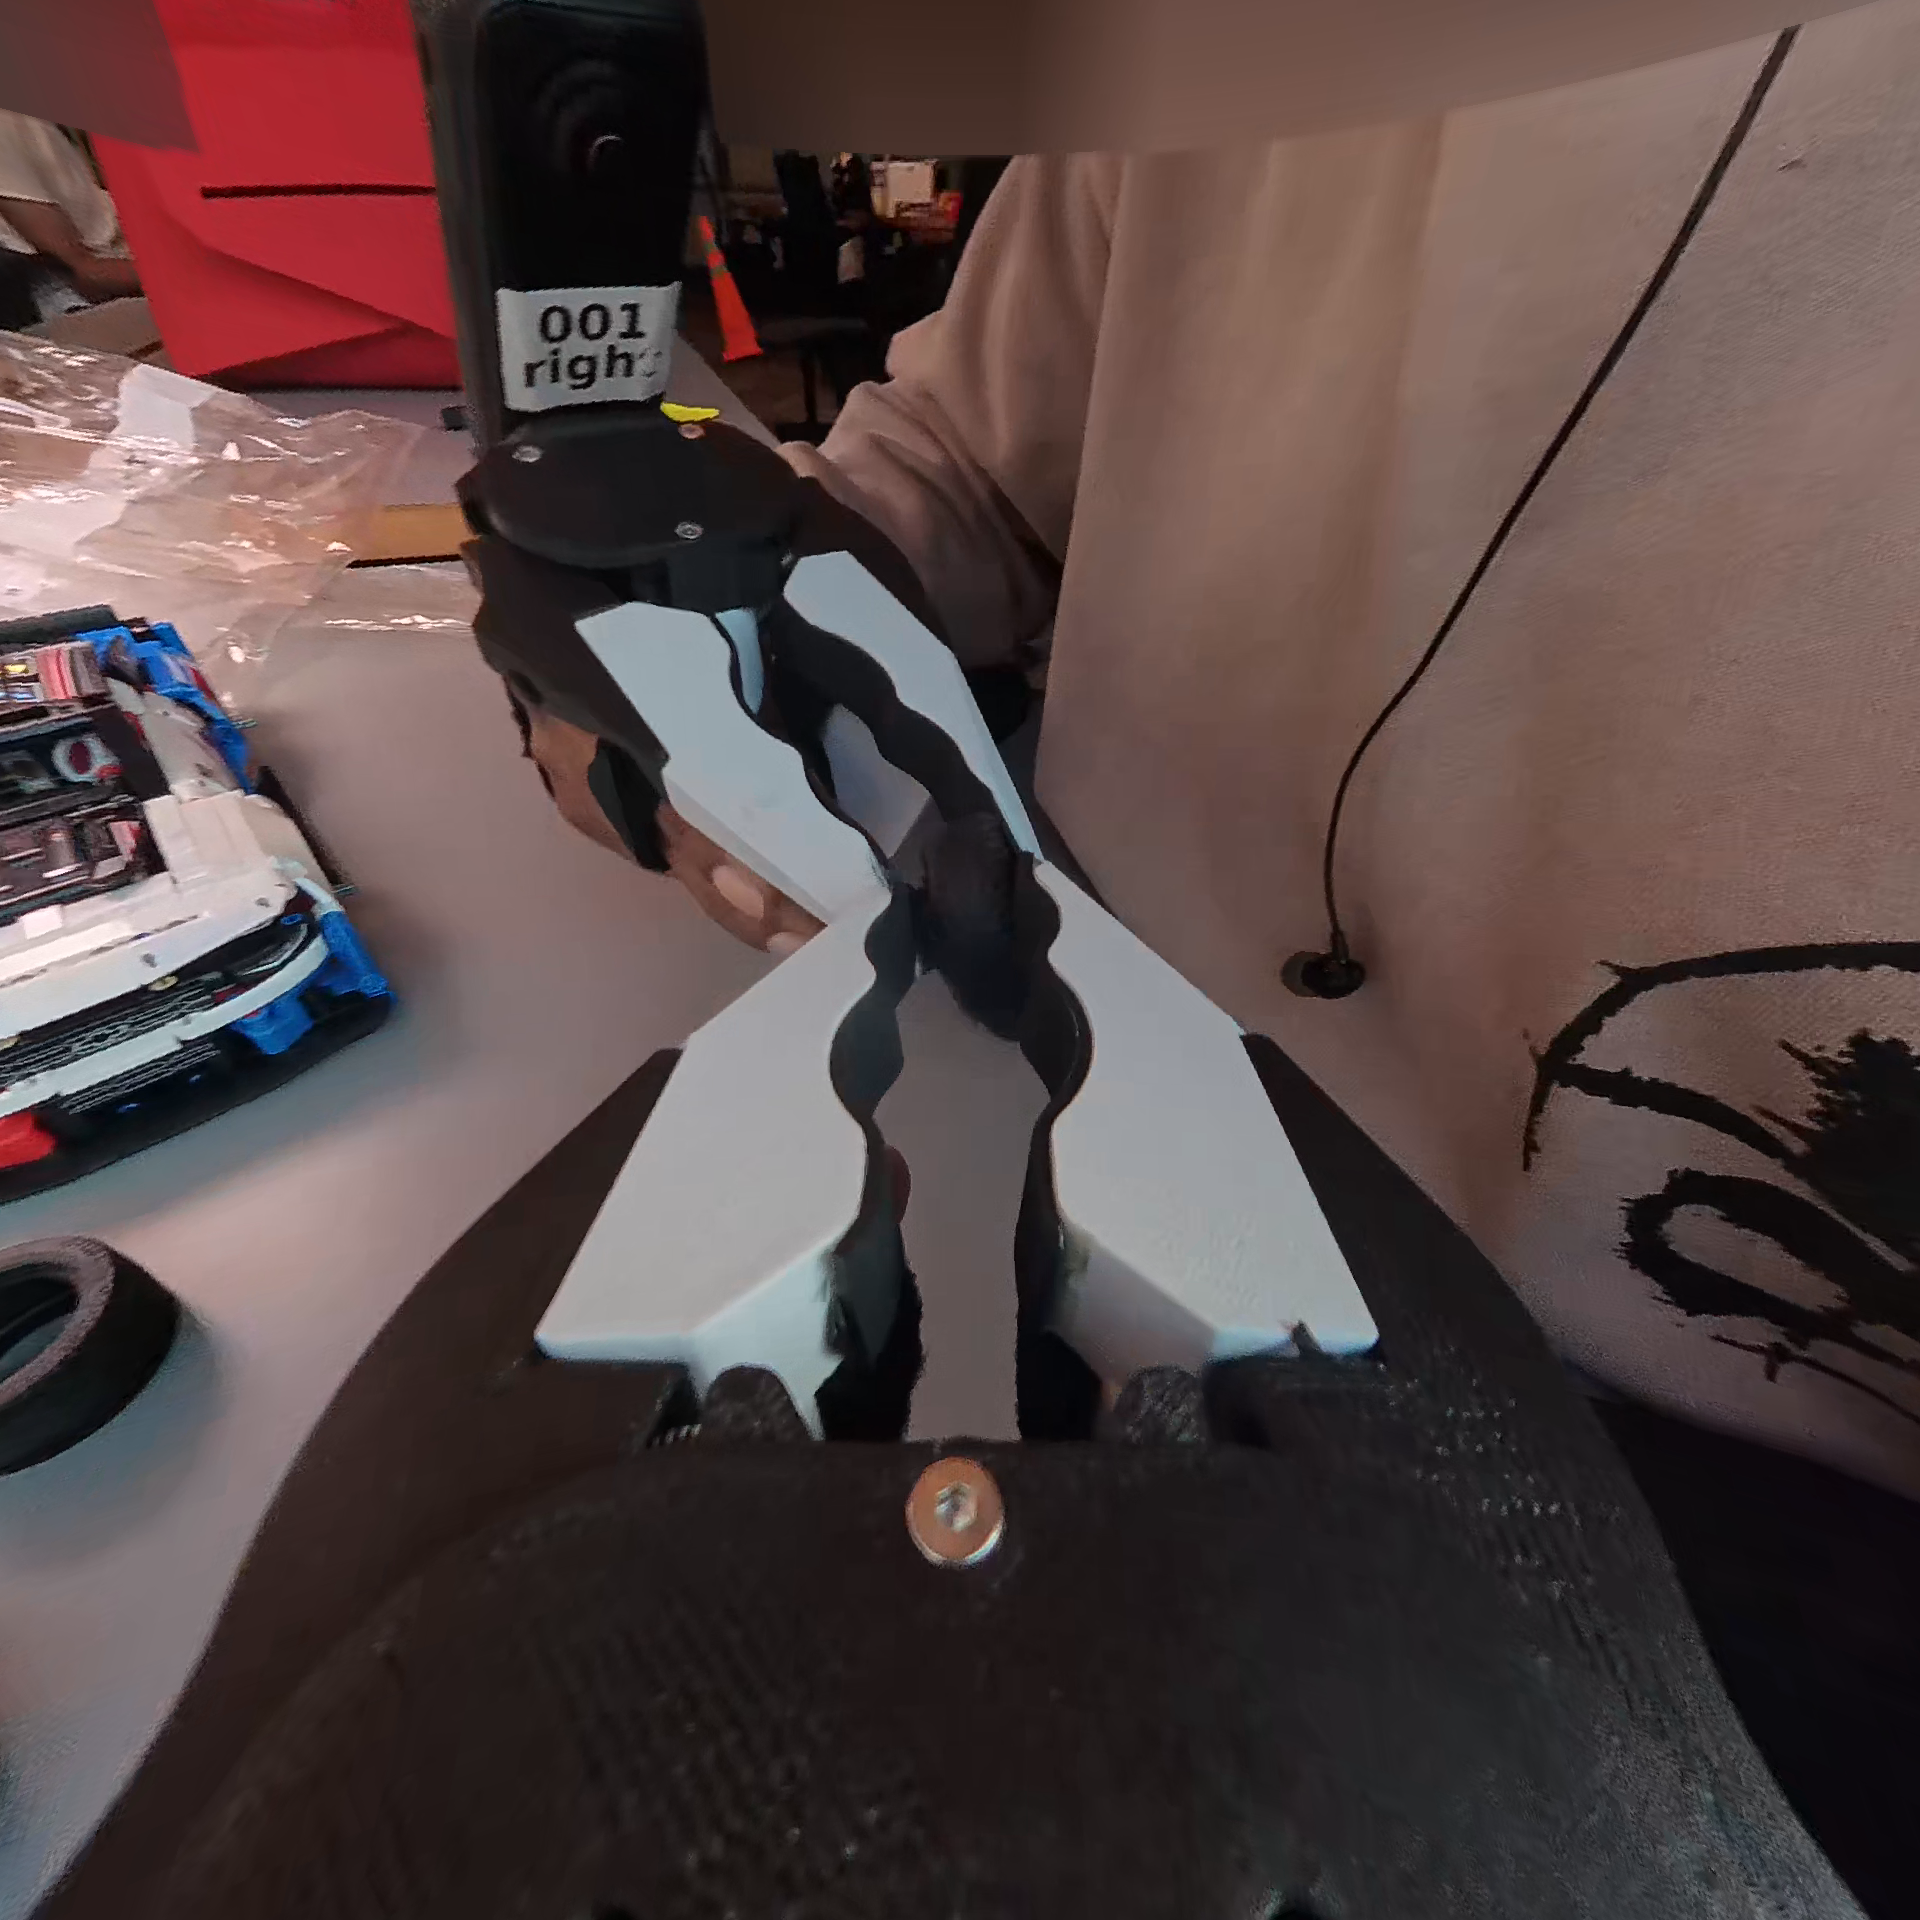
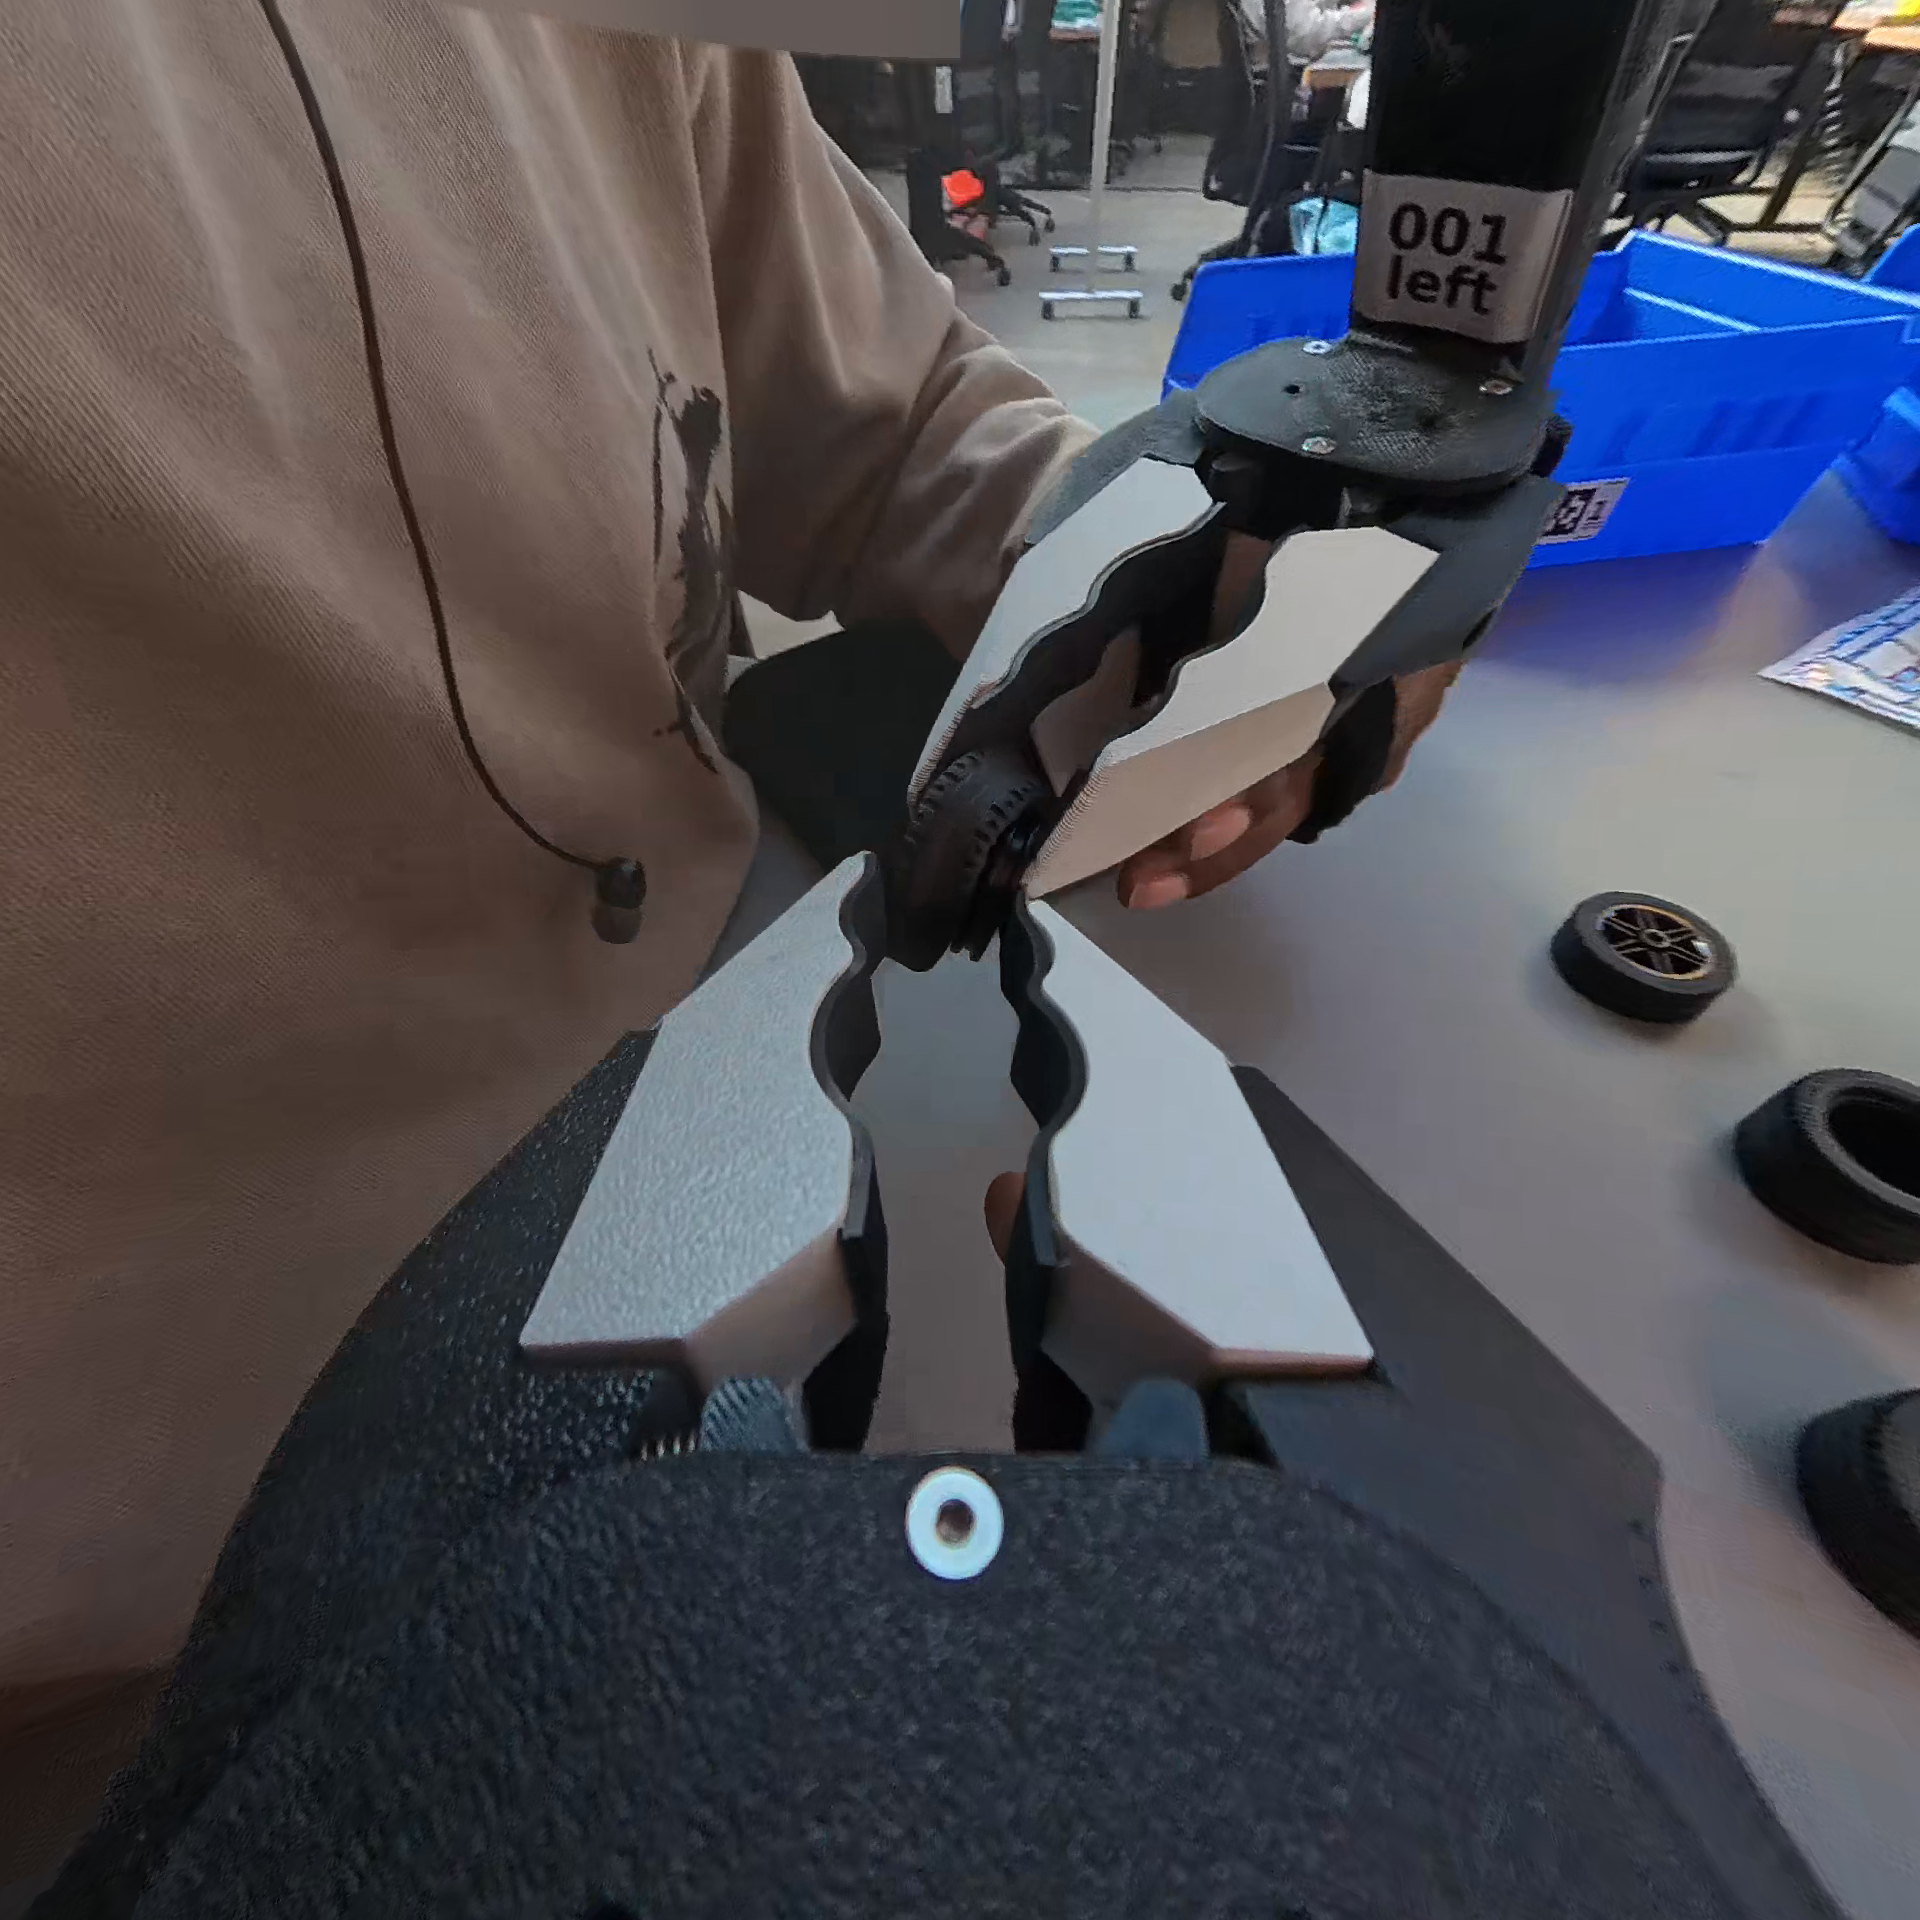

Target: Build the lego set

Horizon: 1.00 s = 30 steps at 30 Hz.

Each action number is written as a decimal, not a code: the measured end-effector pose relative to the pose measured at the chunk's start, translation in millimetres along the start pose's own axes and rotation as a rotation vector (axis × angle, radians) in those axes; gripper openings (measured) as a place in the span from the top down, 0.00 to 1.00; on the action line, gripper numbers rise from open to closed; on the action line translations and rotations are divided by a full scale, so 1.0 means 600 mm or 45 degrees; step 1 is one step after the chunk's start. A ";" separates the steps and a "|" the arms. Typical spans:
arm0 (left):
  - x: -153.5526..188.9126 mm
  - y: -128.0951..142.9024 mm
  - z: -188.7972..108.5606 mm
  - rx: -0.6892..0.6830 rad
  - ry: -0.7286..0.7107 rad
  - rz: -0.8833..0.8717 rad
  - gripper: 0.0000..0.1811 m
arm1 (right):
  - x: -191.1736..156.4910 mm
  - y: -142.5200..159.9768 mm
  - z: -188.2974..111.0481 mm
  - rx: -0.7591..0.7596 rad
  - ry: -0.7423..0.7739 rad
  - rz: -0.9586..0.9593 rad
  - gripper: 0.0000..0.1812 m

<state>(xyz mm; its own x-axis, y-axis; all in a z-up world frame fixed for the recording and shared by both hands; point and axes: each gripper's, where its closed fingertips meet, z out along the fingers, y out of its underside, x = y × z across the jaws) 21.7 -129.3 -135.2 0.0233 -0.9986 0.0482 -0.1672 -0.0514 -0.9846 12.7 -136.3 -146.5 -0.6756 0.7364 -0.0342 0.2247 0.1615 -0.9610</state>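
Note:
A small black wheel (image 2: 961,821), a ribbed tyre with a dark hub, is held in the air between both grippers, close to the person's beige sweatshirt. My left gripper (image 1: 966,914) is shut on it; in the right wrist view it (image 2: 982,831) comes down from the upper right. My right gripper (image 2: 940,904) meets it tip to tip from below and closes on the wheel's lower edge. In the left wrist view the wheel (image 1: 982,956) is a dark mass between my fingertips, and the right gripper (image 1: 925,842) reaches down from above. The partly built white and blue Lego car (image 1: 156,914) lies on the table.
A loose tyre (image 1: 62,1340) lies near the car, with a clear plastic bag (image 1: 156,468) and a red box (image 1: 281,208) behind. A finished wheel (image 2: 1642,956), two empty tyres (image 2: 1839,1164) (image 2: 1870,1496), blue bins (image 2: 1714,416) and a printed sheet (image 2: 1860,665) are on the grey table. Left and right tips are no more than a few centimetres apart.

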 end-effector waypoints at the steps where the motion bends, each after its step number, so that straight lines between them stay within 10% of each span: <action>1: 0.000 -0.001 -0.001 0.023 0.033 -0.027 0.91 | 0.000 -0.001 0.000 0.037 -0.034 0.045 0.89; 6: 0.003 -0.006 -0.004 0.236 0.211 -0.284 0.90 | -0.007 -0.009 0.000 0.242 -0.178 0.285 0.90; 10: -0.069 -0.009 -0.030 0.382 -0.042 -0.497 0.88 | 0.074 0.001 -0.033 0.281 0.157 0.354 0.89; 19: -0.099 -0.031 -0.043 0.246 -0.479 -0.220 0.90 | 0.104 -0.037 -0.054 0.278 0.527 0.067 0.88; 30: -0.038 -0.039 -0.031 -0.004 -0.425 0.304 0.91 | 0.044 -0.067 -0.035 0.244 0.295 0.004 0.88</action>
<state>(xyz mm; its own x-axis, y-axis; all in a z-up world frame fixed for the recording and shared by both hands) 6.5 -105.6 -110.2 0.3017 -0.9229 -0.2391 -0.2096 0.1804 -0.9610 0.9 -109.5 -103.2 -0.4921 0.8705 0.0052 0.0747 0.0481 -0.9960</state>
